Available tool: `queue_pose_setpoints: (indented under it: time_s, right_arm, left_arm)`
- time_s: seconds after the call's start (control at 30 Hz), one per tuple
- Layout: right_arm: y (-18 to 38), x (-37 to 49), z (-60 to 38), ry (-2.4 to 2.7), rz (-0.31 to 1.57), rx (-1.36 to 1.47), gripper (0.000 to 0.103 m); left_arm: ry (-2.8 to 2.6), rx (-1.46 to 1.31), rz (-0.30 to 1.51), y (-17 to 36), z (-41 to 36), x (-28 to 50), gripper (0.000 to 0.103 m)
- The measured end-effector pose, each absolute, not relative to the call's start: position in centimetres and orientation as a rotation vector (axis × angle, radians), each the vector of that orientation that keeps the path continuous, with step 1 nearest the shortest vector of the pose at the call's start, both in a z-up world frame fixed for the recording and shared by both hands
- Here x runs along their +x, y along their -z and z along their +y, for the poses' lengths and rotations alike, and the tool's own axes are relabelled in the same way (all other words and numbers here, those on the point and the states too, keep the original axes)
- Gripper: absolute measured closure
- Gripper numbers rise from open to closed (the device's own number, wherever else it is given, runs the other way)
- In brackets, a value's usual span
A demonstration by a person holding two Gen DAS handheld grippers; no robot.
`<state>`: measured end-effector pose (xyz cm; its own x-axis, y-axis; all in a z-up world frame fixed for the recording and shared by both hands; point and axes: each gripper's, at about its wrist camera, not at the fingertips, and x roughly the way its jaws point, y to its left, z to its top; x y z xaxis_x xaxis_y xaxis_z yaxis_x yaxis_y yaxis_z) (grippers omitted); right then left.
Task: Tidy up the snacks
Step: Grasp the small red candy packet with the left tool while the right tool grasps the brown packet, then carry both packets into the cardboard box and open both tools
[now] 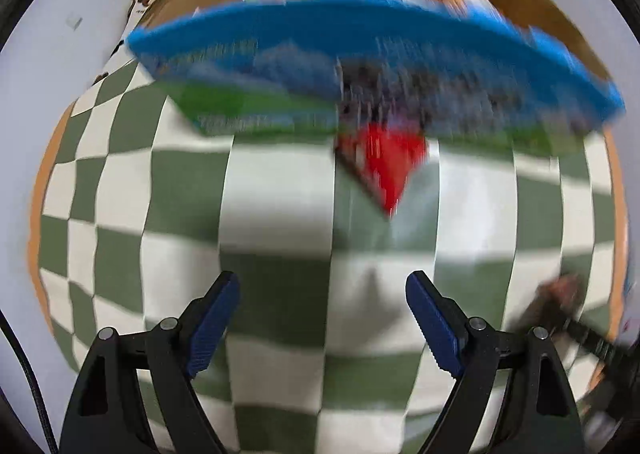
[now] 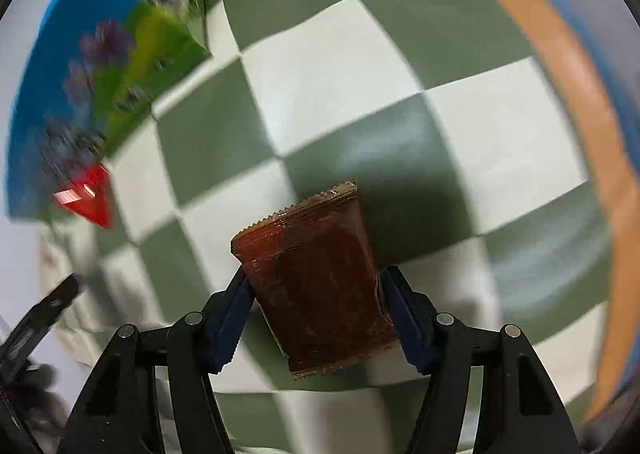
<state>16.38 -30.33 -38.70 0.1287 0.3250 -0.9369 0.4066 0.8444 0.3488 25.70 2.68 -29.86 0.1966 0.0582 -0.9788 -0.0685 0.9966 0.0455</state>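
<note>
Even, bright indoor light; both fisheye views bend at the edges, motion blur smears the blue box (image 1: 360, 34), soft shadows on the cloth (image 2: 360, 114).

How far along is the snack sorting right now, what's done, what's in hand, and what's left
Done, it seems: many packets already fill the cardboard box. In hand: the right gripper is clamped on a brown snack packet above the checkered cloth; the left gripper is open and empty. Left: placing that packet, plus the red packet beside the blue box.
</note>
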Motion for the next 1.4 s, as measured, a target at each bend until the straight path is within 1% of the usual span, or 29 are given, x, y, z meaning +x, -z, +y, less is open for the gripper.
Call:
queue_pose_setpoints:
  time_s: [0.07,0.13,0.3,0.33,0.37,0.43,0.57,0.77,0.8,0.87,0.9,0.93,1.0,1.13,1.27,1.4]
  right_arm:
    - [38.8,16.5,-30.1,0.049,1.485,0.615,0.035]
    - [38.8,16.4,-29.9,0.033,1.496,0.554,0.035]
    - [38.4,16.5,-29.6,0.028,1.513,0.459,0.035]
    - [38.7,17.5,-29.3,0.029,1.519,0.448,0.035]
    - [38.8,17.5,-29.2,0.029,1.526,0.437,0.035]
    - [39.1,17.8,-28.8,0.03,1.534,0.414,0.035]
    - [38.6,18.0,-27.4,0.036,1.524,0.329,0.038]
    - [39.3,16.7,-24.7,0.014,1.587,0.389,0.038]
    - [39.6,16.3,-24.2,-0.001,1.616,0.404,0.037]
    - [39.7,15.4,-23.7,-0.032,1.636,0.442,0.026]
    - [39.5,15.1,-23.5,-0.035,1.628,0.434,0.017]
    - [39.0,14.9,-23.2,-0.037,1.612,0.404,0.015]
    - [38.3,14.8,-22.6,-0.039,1.587,0.331,0.015]
    - [38.5,14.9,-21.2,-0.038,1.61,0.216,0.015]
    - [39.7,14.9,-20.3,-0.028,1.629,0.2,0.015]
    - [40.5,14.8,-20.1,-0.011,1.623,0.216,0.015]
  left_arm:
    - [-0.083,-0.062,1.364,30.0,3.0,27.6,0.018]
    - [-0.059,-0.109,1.376,30.7,3.0,29.6,0.018]
    - [-0.029,-0.138,1.405,32.6,2.3,32.1,0.018]
    - [-0.027,-0.145,1.398,32.8,2.3,32.4,0.02]
    - [-0.03,-0.148,1.384,32.8,2.3,32.6,0.032]
    - [-0.027,-0.152,1.387,33.1,2.2,32.9,0.05]
    - [-0.028,-0.114,1.373,33.1,1.9,32.2,0.052]
    - [0.01,-0.095,1.425,32.7,2.5,27.1,0.052]
    - [0.023,-0.09,1.441,32.7,2.7,25.8,0.052]
    - [0.03,-0.092,1.476,32.9,3.3,23.2,0.052]
    - [0.039,-0.1,1.499,33.1,3.7,21.9,0.052]
    - [0.044,-0.103,1.524,33.5,4.1,20.7,0.052]
    - [0.042,-0.112,1.556,34.3,4.8,19.2,0.052]
    - [0.06,-0.185,1.607,36.6,5.7,18.4,0.052]
    - [0.058,-0.202,1.631,37.8,6.3,19.1,0.047]
    - [0.063,-0.168,1.639,37.8,5.9,18.8,0.047]
